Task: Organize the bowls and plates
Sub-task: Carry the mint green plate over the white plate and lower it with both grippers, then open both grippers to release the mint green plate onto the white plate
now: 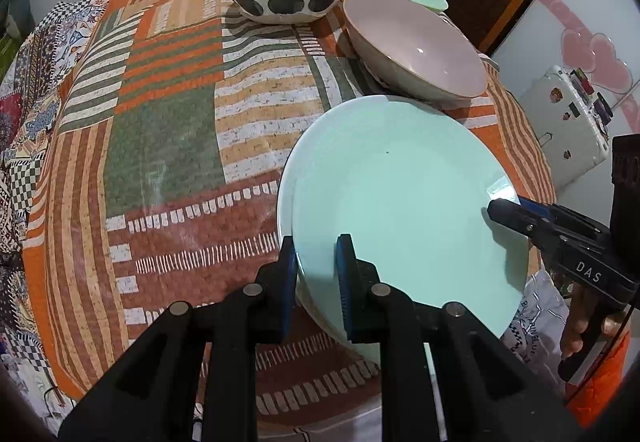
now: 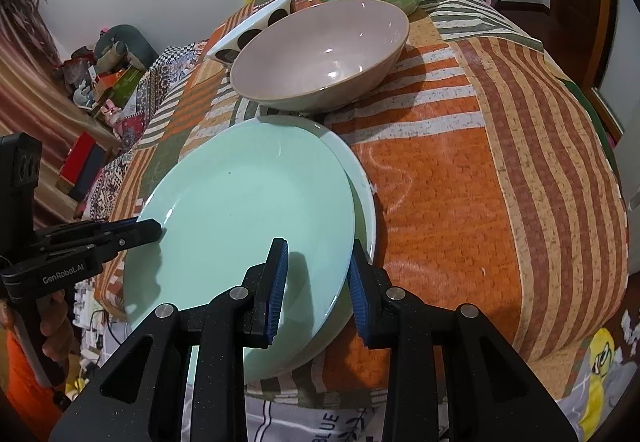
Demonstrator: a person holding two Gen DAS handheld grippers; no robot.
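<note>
Plate (image 1: 400,193) rim pinched between both grippers' fingers (image 1: 345,274).

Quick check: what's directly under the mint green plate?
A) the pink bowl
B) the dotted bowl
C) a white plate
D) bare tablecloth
C: a white plate rim peeks out from beneath the mint green plate, offset to one side; both bowls sit apart, further back.
</note>
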